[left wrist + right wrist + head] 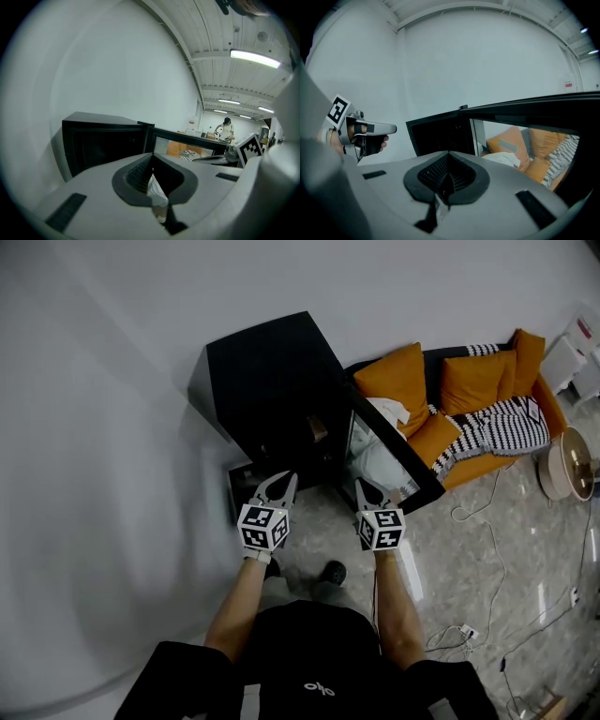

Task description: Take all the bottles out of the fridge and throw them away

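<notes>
Overhead, the head view alone gives the whole layout: a person's two bare forearms reach forward, the left gripper [281, 481] and right gripper [364, 487] side by side. Below them is a grey stone floor [469, 549] strewn with white cables [494, 563], and an orange sofa [473, 381] sits beyond and to the right of the right fingers. Only the left gripper view shows a ceiling with strip lights [255, 56] and a distant person [227, 128]. Only the right gripper view shows the left hand [361, 140] wrapped round its gripper's handle. The fridge [267, 381] is a low black box against a white wall, just ahead of both pairs of fingers. Its glass-paned door [398, 460] stands swung open ahead of the right fingers, with the sofa visible through the pane. The inside is too dark to make out any contents. The right fingers are pressed fully together and hold nothing. The left fingers meet at their tips, a pale sliver showing through a slim gap behind them, and grip nothing.
</notes>
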`<control>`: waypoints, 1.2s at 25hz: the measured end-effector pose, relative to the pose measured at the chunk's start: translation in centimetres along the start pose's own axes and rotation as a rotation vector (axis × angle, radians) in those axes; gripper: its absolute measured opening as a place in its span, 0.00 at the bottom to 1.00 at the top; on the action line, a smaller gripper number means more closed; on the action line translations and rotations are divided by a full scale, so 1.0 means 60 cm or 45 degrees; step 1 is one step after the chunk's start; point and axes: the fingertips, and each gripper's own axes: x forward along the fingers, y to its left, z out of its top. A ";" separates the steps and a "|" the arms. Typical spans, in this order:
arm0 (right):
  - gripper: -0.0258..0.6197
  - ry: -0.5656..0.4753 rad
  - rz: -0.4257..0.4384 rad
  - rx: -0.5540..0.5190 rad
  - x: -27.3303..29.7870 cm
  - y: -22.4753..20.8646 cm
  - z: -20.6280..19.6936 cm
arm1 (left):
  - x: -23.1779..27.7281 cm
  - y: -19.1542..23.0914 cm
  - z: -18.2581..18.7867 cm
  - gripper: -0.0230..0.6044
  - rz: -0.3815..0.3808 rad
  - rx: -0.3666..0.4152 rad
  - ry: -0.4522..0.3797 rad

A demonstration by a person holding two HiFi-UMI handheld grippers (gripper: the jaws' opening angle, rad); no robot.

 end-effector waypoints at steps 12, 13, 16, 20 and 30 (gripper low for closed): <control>0.05 0.013 -0.056 -0.051 0.125 0.028 -0.008 | 0.014 0.078 -0.038 0.03 -0.119 0.042 0.047; 0.05 0.012 -0.058 -0.053 0.140 0.033 -0.011 | 0.017 0.087 -0.044 0.03 -0.136 0.055 0.054; 0.05 0.010 -0.058 -0.061 0.183 0.042 -0.023 | 0.029 0.110 -0.061 0.03 -0.187 0.095 0.071; 0.05 0.010 -0.065 -0.082 0.241 0.045 -0.057 | 0.050 0.146 -0.095 0.03 -0.230 0.114 0.074; 0.05 0.002 -0.126 -0.156 0.367 0.007 -0.210 | 0.133 0.229 -0.254 0.03 -0.289 0.047 0.098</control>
